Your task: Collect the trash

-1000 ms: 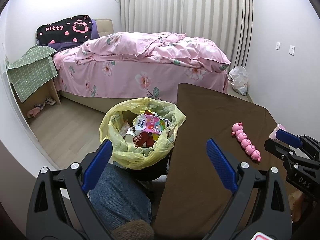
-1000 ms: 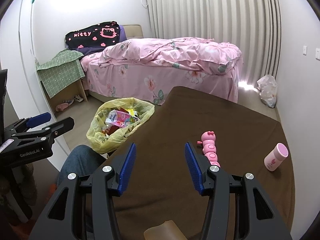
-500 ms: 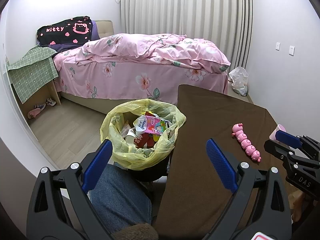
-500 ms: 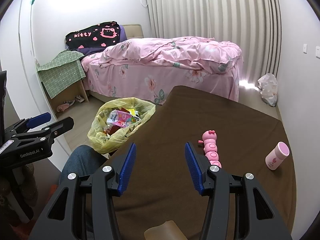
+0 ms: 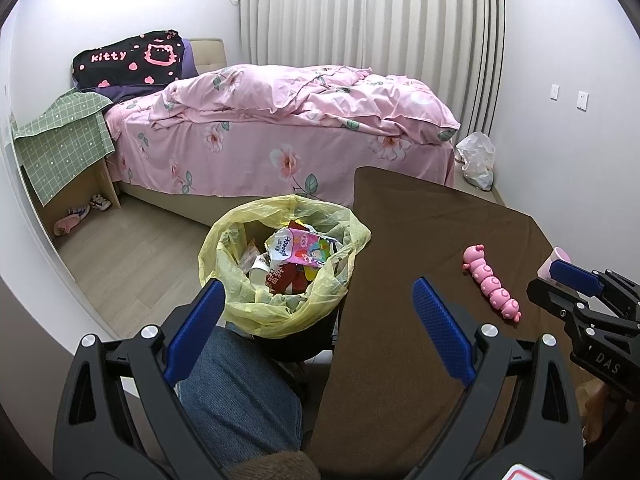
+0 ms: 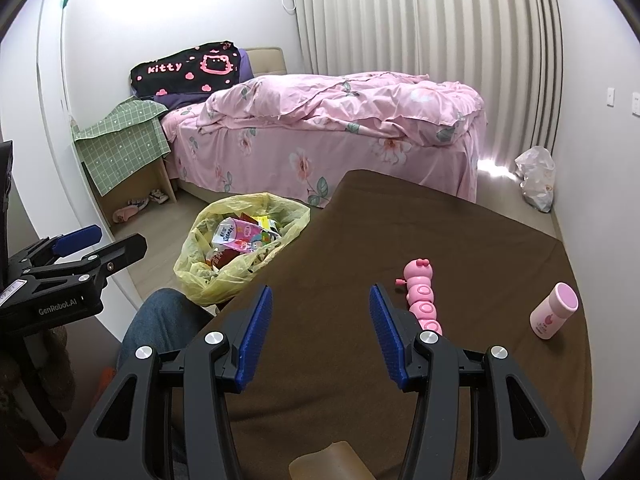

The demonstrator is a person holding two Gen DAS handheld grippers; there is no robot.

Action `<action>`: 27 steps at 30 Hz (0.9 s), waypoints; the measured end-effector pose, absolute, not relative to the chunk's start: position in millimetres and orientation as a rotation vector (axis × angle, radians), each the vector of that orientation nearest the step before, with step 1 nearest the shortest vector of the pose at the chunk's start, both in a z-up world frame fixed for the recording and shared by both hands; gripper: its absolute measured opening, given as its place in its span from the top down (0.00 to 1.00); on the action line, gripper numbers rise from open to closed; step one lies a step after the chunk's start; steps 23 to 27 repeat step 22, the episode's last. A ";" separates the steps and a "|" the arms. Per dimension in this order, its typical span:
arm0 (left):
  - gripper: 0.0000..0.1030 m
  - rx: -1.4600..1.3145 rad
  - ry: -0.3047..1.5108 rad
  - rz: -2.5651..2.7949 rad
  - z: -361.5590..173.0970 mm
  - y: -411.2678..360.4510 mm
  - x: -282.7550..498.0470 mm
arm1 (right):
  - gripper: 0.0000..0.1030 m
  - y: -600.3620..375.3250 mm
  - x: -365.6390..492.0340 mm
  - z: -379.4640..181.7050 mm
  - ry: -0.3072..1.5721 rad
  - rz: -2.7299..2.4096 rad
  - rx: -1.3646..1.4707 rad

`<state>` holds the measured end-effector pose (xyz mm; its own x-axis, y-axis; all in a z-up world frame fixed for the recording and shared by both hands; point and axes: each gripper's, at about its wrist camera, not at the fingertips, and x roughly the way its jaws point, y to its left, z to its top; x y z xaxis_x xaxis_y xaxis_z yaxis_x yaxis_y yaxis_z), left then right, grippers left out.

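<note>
A trash bin lined with a yellow bag [image 5: 280,308] stands on the floor beside the brown table [image 5: 420,232]; it holds wrappers and a pink tissue pack [image 5: 298,246]. It also shows in the right wrist view [image 6: 208,276]. My left gripper [image 5: 316,328] is open and empty, above the bin's near edge and the table's left edge. My right gripper [image 6: 320,332] is open and empty over the brown table [image 6: 440,232]. A pink caterpillar toy [image 6: 420,296] and a small pink bottle [image 6: 554,310] lie on the table.
A bed with pink floral bedding [image 5: 288,128] fills the back. A green checked cloth covers a side shelf [image 5: 60,144] at the left. A white plastic bag [image 6: 536,180] lies on the floor by the curtain. The person's jeans knee [image 5: 236,400] is below the bin.
Both views have shifted very slightly; the grippers stay open and empty and nothing on the table has moved.
</note>
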<state>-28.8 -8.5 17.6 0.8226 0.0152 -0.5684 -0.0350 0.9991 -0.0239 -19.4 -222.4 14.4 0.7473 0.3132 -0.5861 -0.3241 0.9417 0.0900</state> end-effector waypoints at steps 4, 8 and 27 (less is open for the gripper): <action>0.12 -0.030 0.599 0.032 18.8 -8.1 -30.4 | 0.54 -222.1 -19.5 14.7 0.637 0.348 -0.019; 0.12 -0.039 0.601 0.027 19.2 -6.0 -30.8 | 0.54 -221.1 -20.7 13.9 0.635 0.345 -0.028; 0.10 -0.058 0.696 -0.043 -2.2 -23.4 -5.1 | 0.44 -251.6 -9.0 1.0 0.639 0.333 -0.011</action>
